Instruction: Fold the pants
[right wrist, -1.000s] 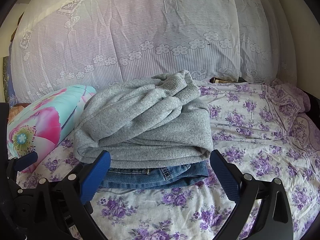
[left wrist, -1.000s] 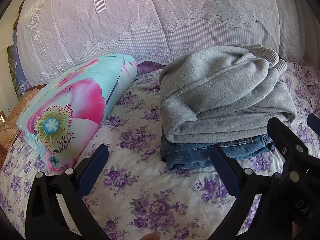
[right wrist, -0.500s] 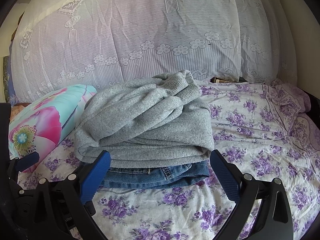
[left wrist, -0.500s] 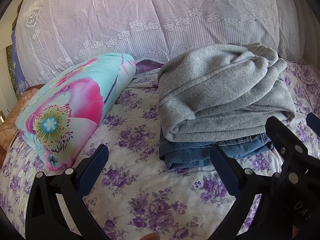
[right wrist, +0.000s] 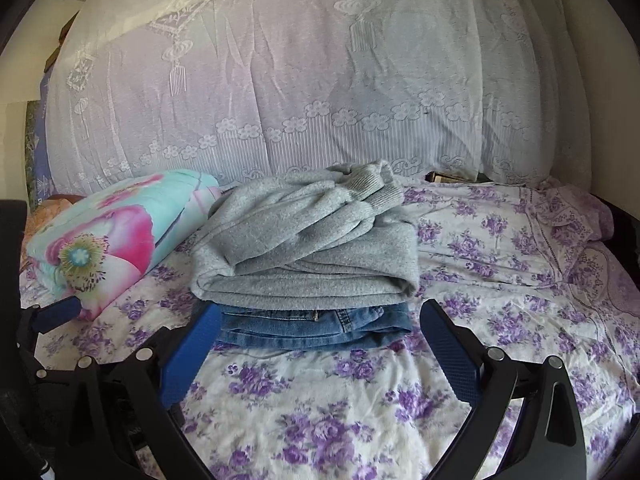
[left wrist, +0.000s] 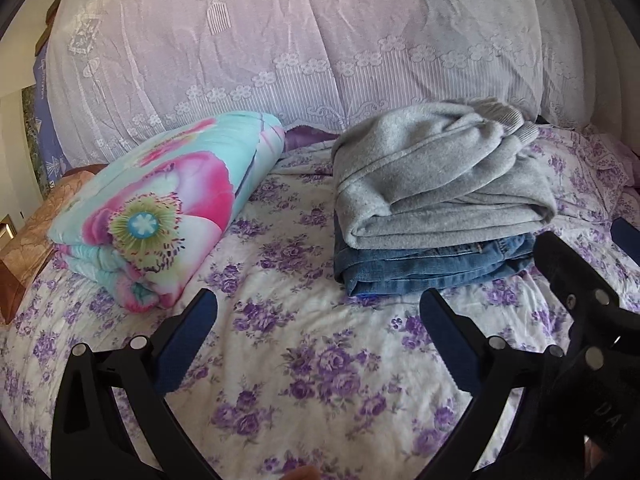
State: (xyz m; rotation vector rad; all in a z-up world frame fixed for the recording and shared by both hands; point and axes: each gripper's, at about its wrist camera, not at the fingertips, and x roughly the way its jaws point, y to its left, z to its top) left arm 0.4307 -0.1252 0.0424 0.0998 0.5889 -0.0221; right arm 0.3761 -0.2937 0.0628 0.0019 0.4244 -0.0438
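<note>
Folded grey sweatpants [left wrist: 436, 184] lie on top of folded blue jeans [left wrist: 424, 266] in a stack on the flowered bed. The stack also shows in the right wrist view, grey pants [right wrist: 308, 252] over jeans [right wrist: 316, 326]. My left gripper [left wrist: 318, 312] is open and empty, above the sheet in front and left of the stack. My right gripper [right wrist: 320, 320] is open and empty, its fingers either side of the stack's near edge without touching it. The right gripper's frame shows at the right in the left wrist view [left wrist: 576, 304].
A rolled turquoise and pink floral quilt [left wrist: 160, 208] lies left of the stack. A large pillow under a white lace cover [right wrist: 304, 92] backs the bed. The purple-flowered sheet [right wrist: 520, 280] spreads to the right. A brown cushion [left wrist: 24, 248] sits at far left.
Both grippers have drawn back and risen a little from the stack; it sits higher and smaller in view. The clothes have not moved. Both grippers stay open.
</note>
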